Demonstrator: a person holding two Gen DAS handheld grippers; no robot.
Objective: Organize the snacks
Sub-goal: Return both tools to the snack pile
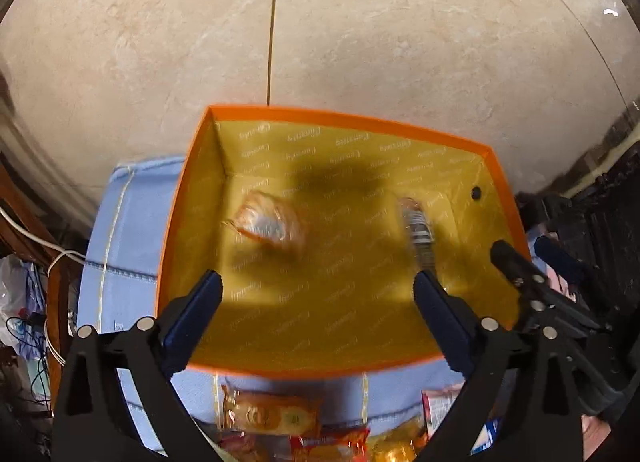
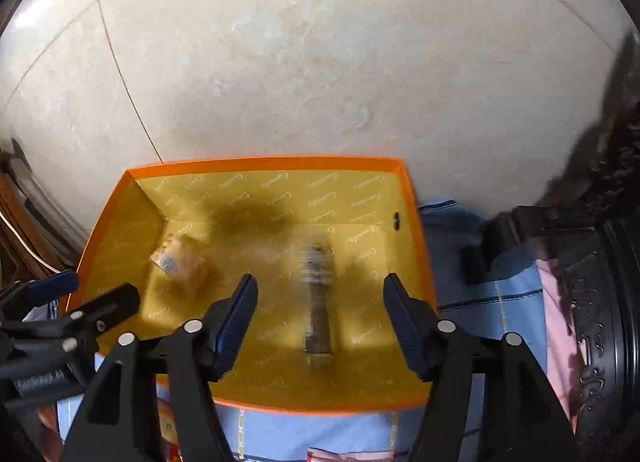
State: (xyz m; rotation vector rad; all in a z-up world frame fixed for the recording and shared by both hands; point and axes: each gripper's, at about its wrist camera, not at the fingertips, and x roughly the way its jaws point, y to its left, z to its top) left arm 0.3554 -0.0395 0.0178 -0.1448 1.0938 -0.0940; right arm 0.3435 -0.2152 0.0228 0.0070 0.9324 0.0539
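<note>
An orange box [image 1: 176, 198] with a yellow lining stands on a blue cloth; it also shows in the right wrist view [image 2: 424, 262]. Inside lie a clear-wrapped orange pastry [image 1: 268, 222] [image 2: 178, 262] on the left and a long dark snack pack [image 1: 418, 230] [image 2: 318, 298], motion-blurred, on the right. My left gripper [image 1: 316, 294] is open and empty above the box's near half. My right gripper [image 2: 320, 302] is open above the blurred long pack, which is free of the fingers. Each gripper shows at the edge of the other's view.
Several wrapped snacks [image 1: 272, 414] lie on the blue cloth [image 1: 120, 246] in front of the box. A marble wall [image 1: 360, 30] rises behind it. Cables and bags [image 1: 24, 302] sit at the left; dark carved furniture [image 2: 600, 302] at the right.
</note>
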